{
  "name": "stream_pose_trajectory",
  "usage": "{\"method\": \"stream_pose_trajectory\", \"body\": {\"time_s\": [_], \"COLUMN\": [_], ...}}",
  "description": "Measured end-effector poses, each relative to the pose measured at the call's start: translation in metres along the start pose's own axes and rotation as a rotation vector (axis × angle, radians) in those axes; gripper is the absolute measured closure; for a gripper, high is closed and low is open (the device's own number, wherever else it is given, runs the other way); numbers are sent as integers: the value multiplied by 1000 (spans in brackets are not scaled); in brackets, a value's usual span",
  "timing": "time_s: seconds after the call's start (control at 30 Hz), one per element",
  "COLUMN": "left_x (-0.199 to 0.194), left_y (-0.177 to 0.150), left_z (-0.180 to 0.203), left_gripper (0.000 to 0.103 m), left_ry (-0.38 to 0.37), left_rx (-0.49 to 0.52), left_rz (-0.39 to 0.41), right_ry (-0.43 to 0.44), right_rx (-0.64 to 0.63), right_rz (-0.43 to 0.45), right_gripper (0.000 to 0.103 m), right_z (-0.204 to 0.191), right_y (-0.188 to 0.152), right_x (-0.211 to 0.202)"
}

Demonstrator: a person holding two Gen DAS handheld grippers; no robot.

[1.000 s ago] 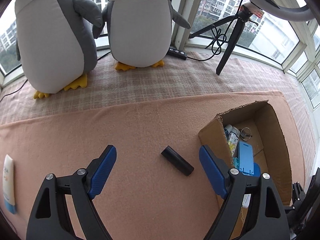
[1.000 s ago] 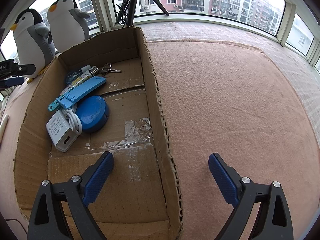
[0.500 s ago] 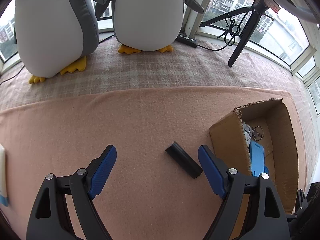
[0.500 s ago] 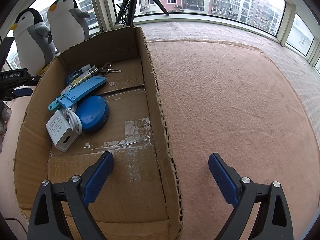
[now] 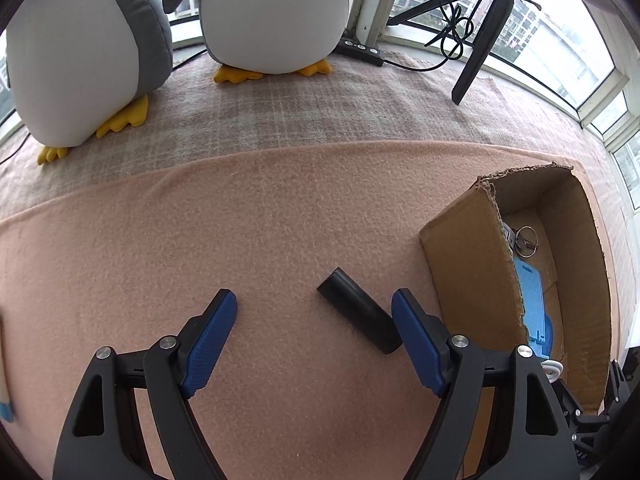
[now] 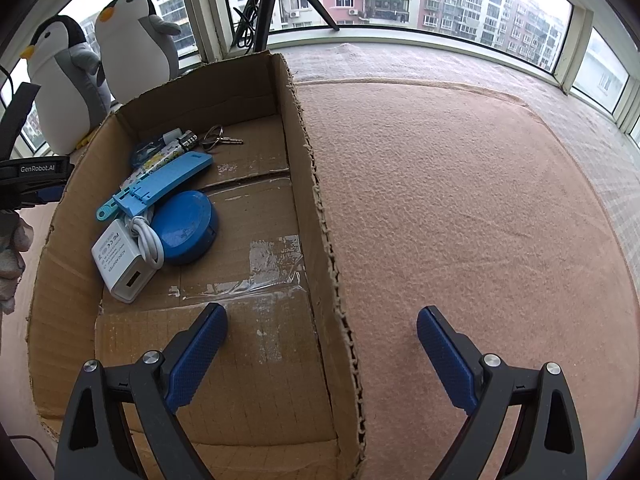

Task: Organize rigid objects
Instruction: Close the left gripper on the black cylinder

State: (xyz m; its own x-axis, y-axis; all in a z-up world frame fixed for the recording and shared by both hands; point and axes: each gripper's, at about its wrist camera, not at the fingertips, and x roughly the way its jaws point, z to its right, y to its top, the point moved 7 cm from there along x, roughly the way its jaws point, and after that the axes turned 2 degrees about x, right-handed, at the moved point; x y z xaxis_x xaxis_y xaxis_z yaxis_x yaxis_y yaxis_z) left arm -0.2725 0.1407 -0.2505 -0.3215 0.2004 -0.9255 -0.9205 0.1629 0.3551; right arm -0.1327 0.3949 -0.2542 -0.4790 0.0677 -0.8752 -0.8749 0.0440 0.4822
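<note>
Left tongs: jaws wide and just been narrowing; the short black cylinder lies between the blue pads, near the right pad, not pressed by either.
Right tongs: jaws wide apart, nothing gripped; they straddle the right wall of the open brown cardboard box, one pad over the box floor, the other over the blanket.
Black cylinder: lying slantwise on the pink fleece blanket, just left of the cardboard box, outside it.
Box contents: a round blue disc, a white charging adapter with coiled white cable touching the disc, a light blue flat plastic stand resting partly over them, a patterned tube and a ring of metal keys at the far end.
Beyond the blanket: a grey-beige checked cloth carrying two grey and white plush penguins, a black tripod leg and a black power strip by the window.
Left edge: a person's hand in a light glove, beside the box in the right wrist view.
</note>
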Motion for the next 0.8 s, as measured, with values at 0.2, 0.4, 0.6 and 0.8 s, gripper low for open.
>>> {"method": "stream_pose_trajectory", "body": {"time_s": [0.2,0.4,0.6,0.8], "left_x": [-4,-6,-6,-8], "left_y": [-6,-9,-10,-13], "left_z": [-8,-10,-11,-14], "left_gripper": [39,51,66,88], "left_ry": [14,27,40,56], "left_rx": [24,35,44,36], "left_rz": [16,33,37,46], "right_ry": [0,0,-4,-5], "right_rx": [1,0,-5,-6], "right_rz": [0,0,-1,0], "right_gripper": [9,9,9,9], "right_z": [1,2,2,2], "right_y": [-1,-1,-1,-1], "right_x": [0,0,0,-1]}}
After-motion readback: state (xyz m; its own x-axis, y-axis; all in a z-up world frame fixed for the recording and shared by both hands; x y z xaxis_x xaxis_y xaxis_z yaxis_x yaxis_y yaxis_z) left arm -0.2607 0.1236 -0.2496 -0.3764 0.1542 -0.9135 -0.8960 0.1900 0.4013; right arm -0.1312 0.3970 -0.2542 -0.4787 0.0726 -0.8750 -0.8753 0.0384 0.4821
